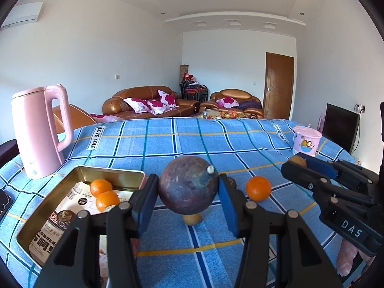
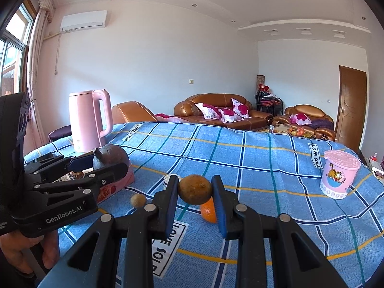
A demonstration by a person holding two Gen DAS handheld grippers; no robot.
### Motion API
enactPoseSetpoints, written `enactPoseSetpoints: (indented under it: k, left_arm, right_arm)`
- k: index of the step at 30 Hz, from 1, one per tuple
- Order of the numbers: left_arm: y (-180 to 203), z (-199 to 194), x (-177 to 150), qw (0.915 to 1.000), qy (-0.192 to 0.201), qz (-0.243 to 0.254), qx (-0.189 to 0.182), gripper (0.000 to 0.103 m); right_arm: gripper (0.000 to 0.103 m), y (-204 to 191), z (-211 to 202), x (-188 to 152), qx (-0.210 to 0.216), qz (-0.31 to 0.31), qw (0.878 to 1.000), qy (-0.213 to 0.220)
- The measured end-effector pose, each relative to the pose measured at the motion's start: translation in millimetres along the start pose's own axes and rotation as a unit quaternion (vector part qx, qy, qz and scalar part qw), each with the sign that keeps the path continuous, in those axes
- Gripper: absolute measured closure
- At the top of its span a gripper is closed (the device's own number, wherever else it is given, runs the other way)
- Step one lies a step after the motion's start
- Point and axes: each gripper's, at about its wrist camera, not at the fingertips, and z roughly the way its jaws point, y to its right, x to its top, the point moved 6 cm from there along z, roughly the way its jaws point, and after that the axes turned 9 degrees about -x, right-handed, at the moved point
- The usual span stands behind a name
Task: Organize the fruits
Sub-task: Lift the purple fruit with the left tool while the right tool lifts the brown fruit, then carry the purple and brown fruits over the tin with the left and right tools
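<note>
Over the blue checked cloth (image 1: 192, 141), both grippers loaded:

left gripper (image 1: 188, 189): blue pads clamped on the flanks of a dark purple round fruit (image 1: 184, 184), lifted clear of the cloth, stub stem pointing up-right.
right gripper (image 2: 195, 190): fingers near together, pinching a small brown-yellow fruit (image 2: 195, 189) at its widest part, also off the cloth.
purple fruit handling: looks like a hard rind, smooth, so likely stiff but prone to rolling in the pads; grip across the equator as now, keep off the stem.
brown fruit handling: small, light, skin looks thin; my guess is it dents under a hard squeeze, so light pressure, centred.
gold tin tray (image 1: 48, 204): just left of the left gripper, already holds two oranges (image 1: 104, 193) lying on a printed packet; likely drop spot.
loose fruit: one orange (image 1: 258, 188) on the cloth between the grippers, one small brown fruit (image 1: 192, 219) under the purple one.
orange handling: soft peel, slight give, grips well; take it at the sides.
clutter: pink kettle (image 1: 40, 129) behind the tray, pink tub (image 1: 306, 141) far right, both well apart from the fruit.
risk: round fruit may roll on release; set it down low inside the tray wall.
</note>
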Motion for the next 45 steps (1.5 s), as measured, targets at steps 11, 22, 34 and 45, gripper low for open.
enactPoseSetpoints:
  k: [11, 22, 34, 45]
  left_arm:
    - [-36, -19, -6, 0.9994, -0.007, -0.022, 0.028, 0.051]
    - [-67, -29, -10, 0.9976, -0.013, -0.042, 0.054, 0.051]
    - [-102, -41, -14, 0.9939, -0.018, -0.053, 0.095, 0.051]
    - [-127, -49, -19, 0.9903, -0.024, -0.061, 0.123, 0.051]
  right_arm:
    - [0.073, -48, 1, 14, 0.043, -0.022, 0.999, 0.007]
    - [0.073, -87, 4, 24, 0.077, -0.049, 0.996, 0.010]
    - [0.073, -125, 12, 30, 0.108, -0.077, 0.991, 0.010]
    - [0.073, -154, 20, 34, 0.133, -0.089, 0.987, 0.007]
